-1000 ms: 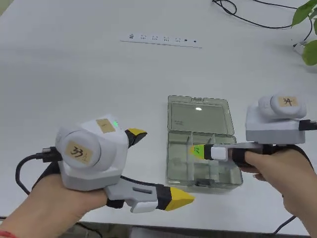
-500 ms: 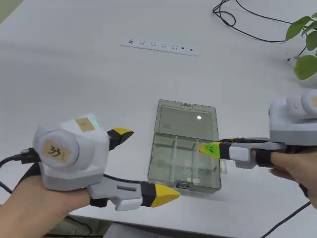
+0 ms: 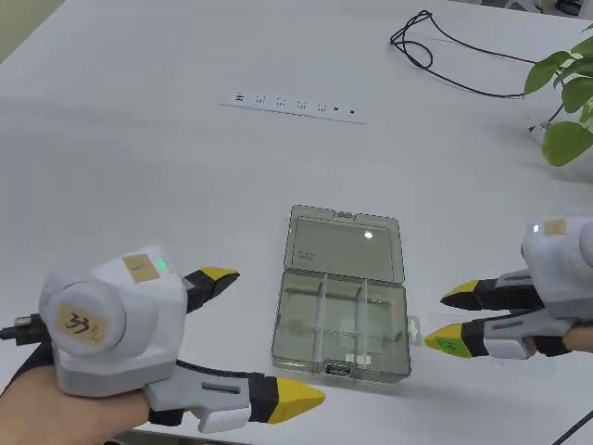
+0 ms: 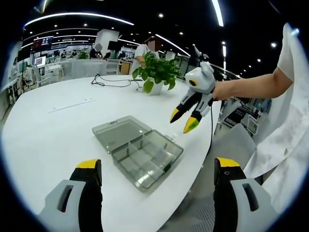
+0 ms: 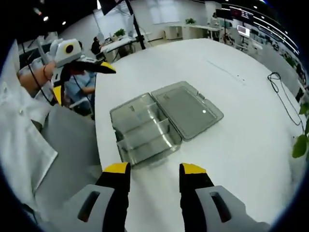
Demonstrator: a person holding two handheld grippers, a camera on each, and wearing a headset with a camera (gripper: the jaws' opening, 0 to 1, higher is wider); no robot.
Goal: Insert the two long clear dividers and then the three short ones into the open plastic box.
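Left gripper (image 3: 267,336) hangs low at the near left, jaws spread wide. Right gripper (image 3: 437,319) hovers just off the box's right side, jaws apart too, with a narrower gap. Between them the plastic box (image 3: 280,323) lies open on the white table (image 3: 139,167), lid (image 3: 345,243) flat behind it and clear dividers (image 3: 321,311) standing inside; how many short ones, I can't tell. Beyond sit a power strip (image 3: 295,104), a black cable (image 3: 409,25) and a plant (image 3: 565,102).
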